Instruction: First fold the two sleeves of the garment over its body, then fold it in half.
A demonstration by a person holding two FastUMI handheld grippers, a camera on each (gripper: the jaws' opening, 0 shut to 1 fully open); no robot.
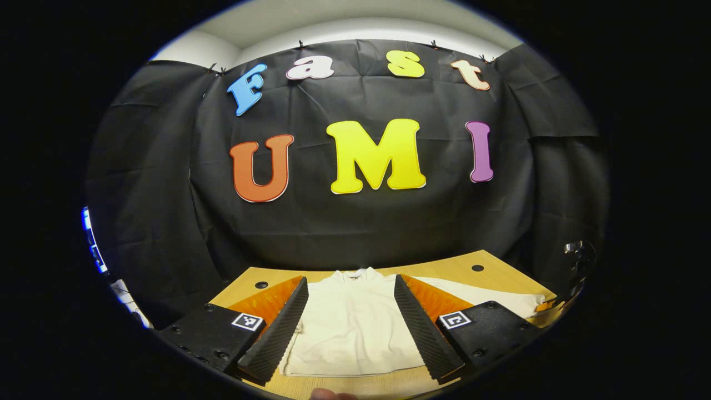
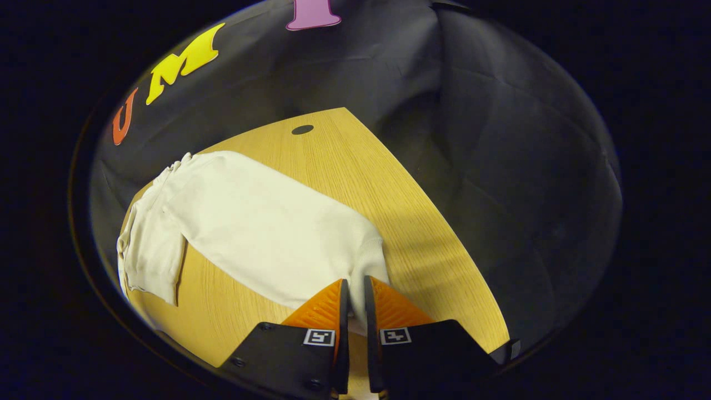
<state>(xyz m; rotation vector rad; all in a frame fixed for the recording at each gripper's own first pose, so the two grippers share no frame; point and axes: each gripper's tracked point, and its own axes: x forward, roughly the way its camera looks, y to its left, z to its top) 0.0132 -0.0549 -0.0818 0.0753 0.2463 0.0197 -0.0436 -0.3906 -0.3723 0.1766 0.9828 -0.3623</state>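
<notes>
On the wooden tabletop [image 1: 500, 275] lies our cream knit sweater [image 1: 350, 328], spread flat, and in the left gripper view we look at it from the hem end, with the collar [image 1: 355, 273] at the far side near the black cloth wall [image 1: 355, 222]. One long sleeve [image 1: 483, 297] runs out to the right across the wood, away from the body and not yet folded over it.

We see the left tongs [image 1: 351, 318] wide apart, the two black ribbed pads [image 1: 278, 328] framing the sweater's body on either side, with orange backing behind each pad. Whether they touch the fabric or hang above it, we cannot tell. A fingertip [image 1: 330, 394] peeks in at the bottom edge of that view.

Now over to the right gripper view, and we get the sleeve [image 2: 266, 228] stretching diagonally from the shoulder down toward us, with the body [image 2: 150, 250] at the left edge. The ribbed cuff [image 2: 371, 258] sits right at the tips of the right tongs [image 2: 354, 289]. Those orange fingers [image 2: 322, 305] are drawn close together with only a narrow slit between them, and pale fabric shows in that slit, so we read them as clamped on the cuff end of the sleeve.

Around the garment, the tabletop's wood grain lies bare, with a dark round cable hole [image 2: 302, 129] near its far edge and two such holes [image 1: 477, 268] in the left gripper view. Beyond the edge, the black cloth wall hangs in folds.
</notes>
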